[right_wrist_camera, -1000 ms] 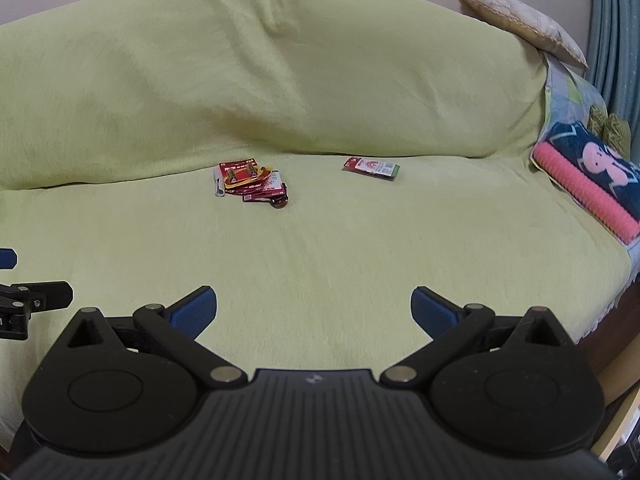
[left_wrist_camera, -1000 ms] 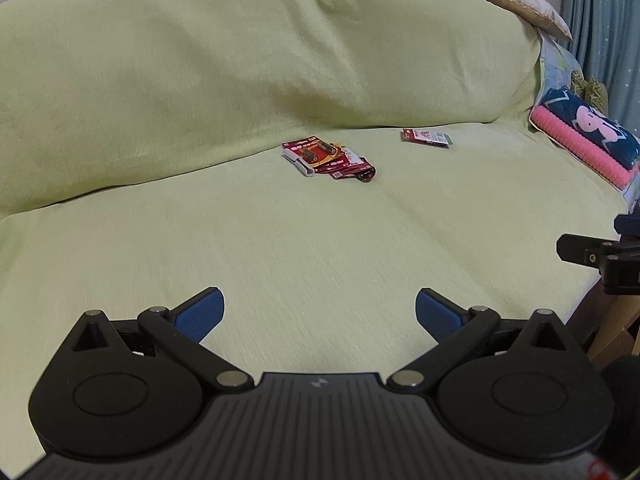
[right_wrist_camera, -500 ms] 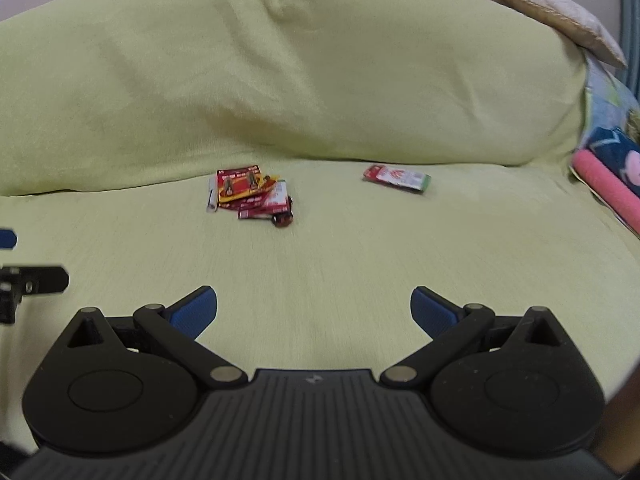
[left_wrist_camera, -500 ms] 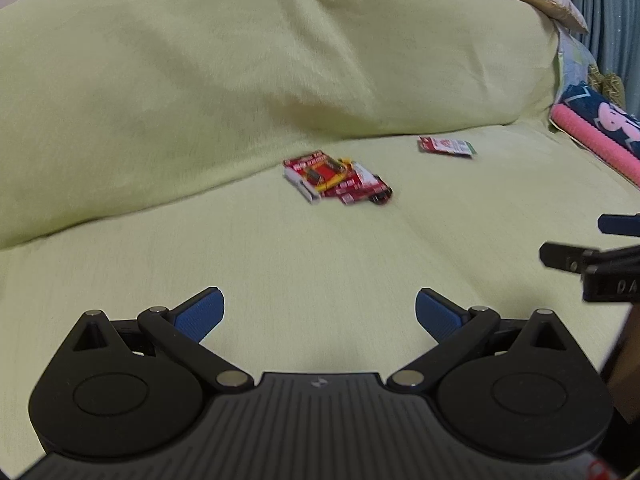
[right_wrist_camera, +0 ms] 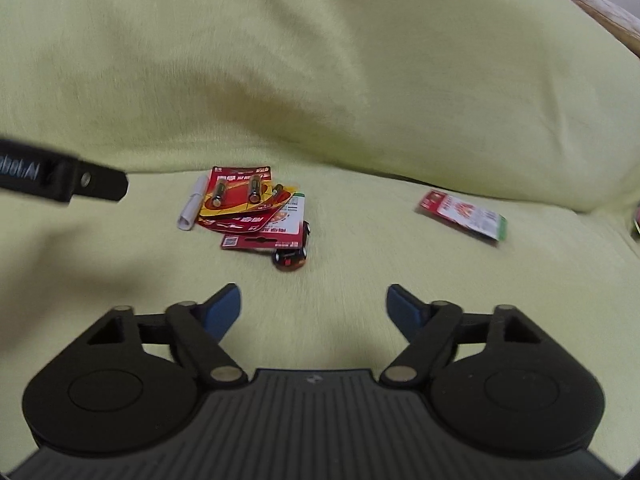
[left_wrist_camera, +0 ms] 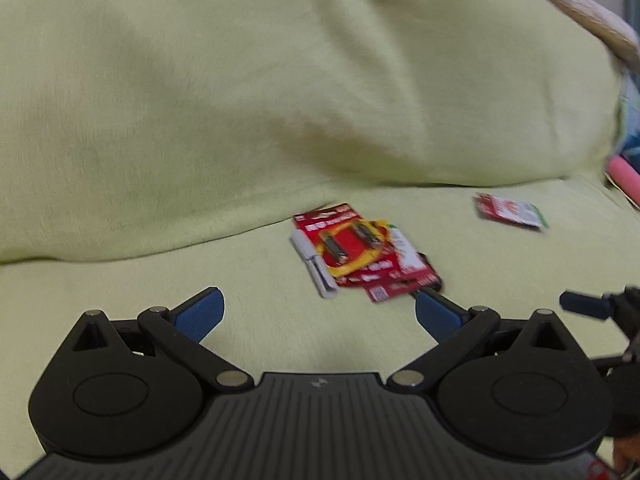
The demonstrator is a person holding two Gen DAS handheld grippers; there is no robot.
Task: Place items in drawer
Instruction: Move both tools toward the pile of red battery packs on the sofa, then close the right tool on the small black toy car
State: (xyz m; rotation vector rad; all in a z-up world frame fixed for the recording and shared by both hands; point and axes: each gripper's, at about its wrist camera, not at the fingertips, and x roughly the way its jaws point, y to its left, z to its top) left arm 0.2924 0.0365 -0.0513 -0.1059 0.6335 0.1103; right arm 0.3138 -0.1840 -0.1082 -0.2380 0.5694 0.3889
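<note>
On the pale green fabric-covered sofa seat [right_wrist_camera: 360,280] we see, from the left, a small white cylindrical tube [right_wrist_camera: 193,208] touching a pile of red cardboard battery blister packs [right_wrist_camera: 256,208], with a small black and red object [right_wrist_camera: 290,258] at the pile's near edge. Well apart to the right lies a red, white and green flat packet [right_wrist_camera: 464,214]. Our left gripper [left_wrist_camera: 318,314] and right gripper [right_wrist_camera: 314,310] both hover over the seat, jaws spread wide and empty.
</note>
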